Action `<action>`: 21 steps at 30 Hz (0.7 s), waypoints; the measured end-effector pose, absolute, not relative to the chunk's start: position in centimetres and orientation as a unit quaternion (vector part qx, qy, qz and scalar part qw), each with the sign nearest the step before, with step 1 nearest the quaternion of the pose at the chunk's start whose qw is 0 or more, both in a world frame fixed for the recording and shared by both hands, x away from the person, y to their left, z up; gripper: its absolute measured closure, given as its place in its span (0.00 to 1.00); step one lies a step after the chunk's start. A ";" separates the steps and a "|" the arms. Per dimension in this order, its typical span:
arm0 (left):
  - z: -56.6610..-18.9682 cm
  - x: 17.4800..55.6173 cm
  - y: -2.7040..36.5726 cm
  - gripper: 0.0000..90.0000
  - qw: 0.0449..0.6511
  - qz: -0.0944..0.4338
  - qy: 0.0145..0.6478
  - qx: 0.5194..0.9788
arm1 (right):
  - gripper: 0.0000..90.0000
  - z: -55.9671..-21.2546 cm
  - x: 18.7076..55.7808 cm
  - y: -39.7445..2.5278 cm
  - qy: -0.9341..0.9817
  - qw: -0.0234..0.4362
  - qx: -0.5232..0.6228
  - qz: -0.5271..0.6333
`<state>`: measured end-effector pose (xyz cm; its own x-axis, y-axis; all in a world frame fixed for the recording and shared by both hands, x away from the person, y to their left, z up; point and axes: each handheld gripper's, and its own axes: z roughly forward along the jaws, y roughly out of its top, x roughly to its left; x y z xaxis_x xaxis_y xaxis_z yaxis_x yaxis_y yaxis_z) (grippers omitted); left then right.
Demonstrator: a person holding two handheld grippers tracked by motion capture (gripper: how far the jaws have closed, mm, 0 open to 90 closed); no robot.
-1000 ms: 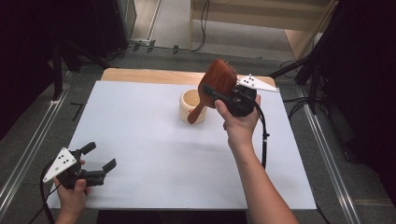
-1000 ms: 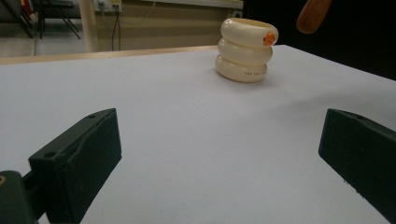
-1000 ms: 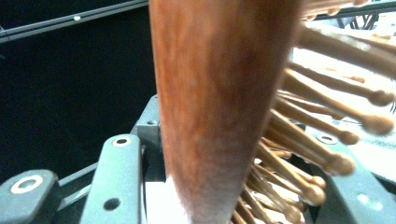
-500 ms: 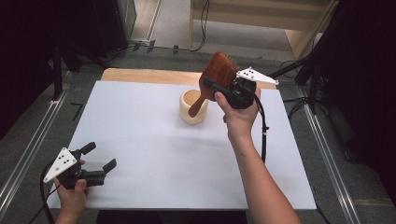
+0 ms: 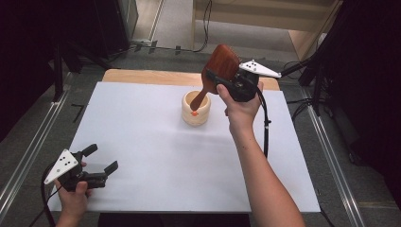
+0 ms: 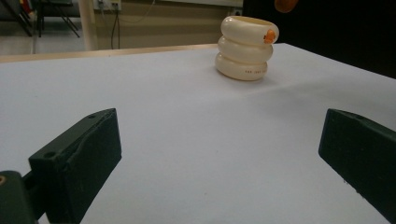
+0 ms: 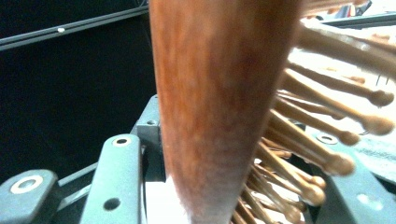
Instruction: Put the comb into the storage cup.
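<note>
Two grippers are in my hands: nearest me, my left gripper rests on the white table, jaws spread wide around nothing. Farther off, my right gripper is clamped on the wooden hairbrush, its handle tip angled into the cream ringed holder.

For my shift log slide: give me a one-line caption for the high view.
Right gripper holds a wooden hairbrush, handle tip in a cream ringed cup; left gripper open, low on the white table.
</note>
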<state>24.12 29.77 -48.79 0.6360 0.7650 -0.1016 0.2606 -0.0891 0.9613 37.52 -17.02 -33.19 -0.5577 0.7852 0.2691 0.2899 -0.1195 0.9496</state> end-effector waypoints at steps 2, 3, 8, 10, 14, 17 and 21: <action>-48.8 24.1 29.7 0.00 0.568 0.222 0.365 0.704 | 0.55 -33.2 37.8 -17.0 0.633 0.205 0.427 0.613; -48.8 24.1 29.7 0.00 0.568 0.221 0.364 0.704 | 0.55 -33.2 37.9 -17.0 0.632 0.207 0.429 0.611; -48.8 24.1 29.8 0.00 0.568 0.221 0.364 0.705 | 0.55 -33.4 38.6 -17.0 0.629 0.210 0.436 0.608; -48.8 24.1 29.8 0.00 0.568 0.221 0.364 0.704 | 0.55 -33.5 38.7 -17.0 0.628 0.210 0.438 0.608; -48.8 24.1 29.8 0.00 0.568 0.220 0.364 0.704 | 0.55 -33.6 39.3 -16.9 0.628 0.214 0.442 0.604; -48.8 24.2 29.8 0.00 0.568 0.220 0.363 0.705 | 0.55 -33.6 39.7 -16.7 0.628 0.218 0.440 0.603; -48.8 24.2 29.8 0.00 0.568 0.220 0.363 0.705 | 0.55 -33.7 40.1 -16.5 0.629 0.225 0.441 0.600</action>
<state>24.15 29.82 -48.83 0.6388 0.7625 -0.1027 0.2620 -0.0901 0.9609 40.14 -16.54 -33.70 -0.5101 0.8244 0.2454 0.2839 -0.1080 0.9527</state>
